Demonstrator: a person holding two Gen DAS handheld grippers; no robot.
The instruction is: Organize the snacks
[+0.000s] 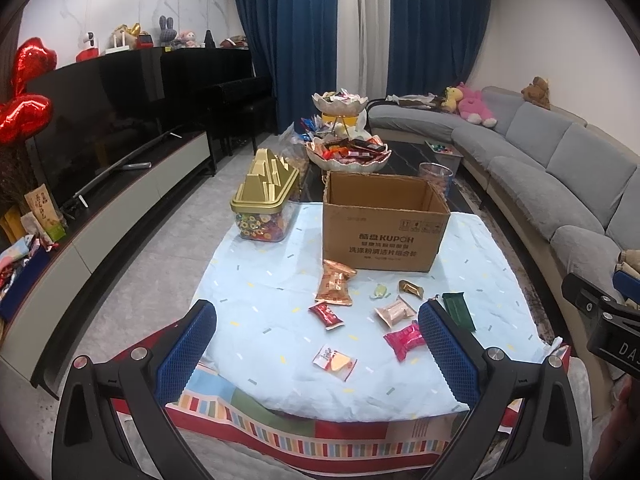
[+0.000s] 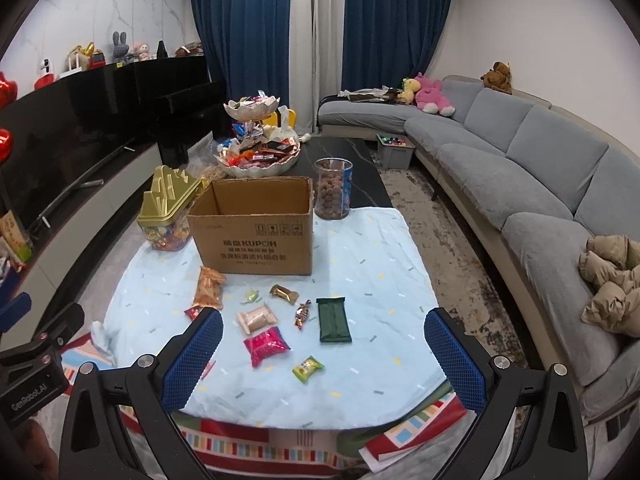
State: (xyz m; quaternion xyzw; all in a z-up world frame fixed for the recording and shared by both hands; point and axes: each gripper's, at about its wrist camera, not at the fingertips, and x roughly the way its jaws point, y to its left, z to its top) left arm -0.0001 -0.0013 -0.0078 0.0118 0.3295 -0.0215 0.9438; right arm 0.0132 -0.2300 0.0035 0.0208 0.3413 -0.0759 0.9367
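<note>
Gaping wide, left claw (image 1: 316, 344) and right claw (image 2: 324, 354) hold nothing.

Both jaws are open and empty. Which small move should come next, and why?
Probably lower the right gripper onto the pink snack packet. It lies loose on the cloth just ahead, between the open jaws, and the cardboard box behind stands open.

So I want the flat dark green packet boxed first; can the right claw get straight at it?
Probably yes. The right claw is open and holds nothing, and the flat dark green packet lies alone on the light blue cloth just ahead of it, apart from the neighbouring twisted candy.
</note>
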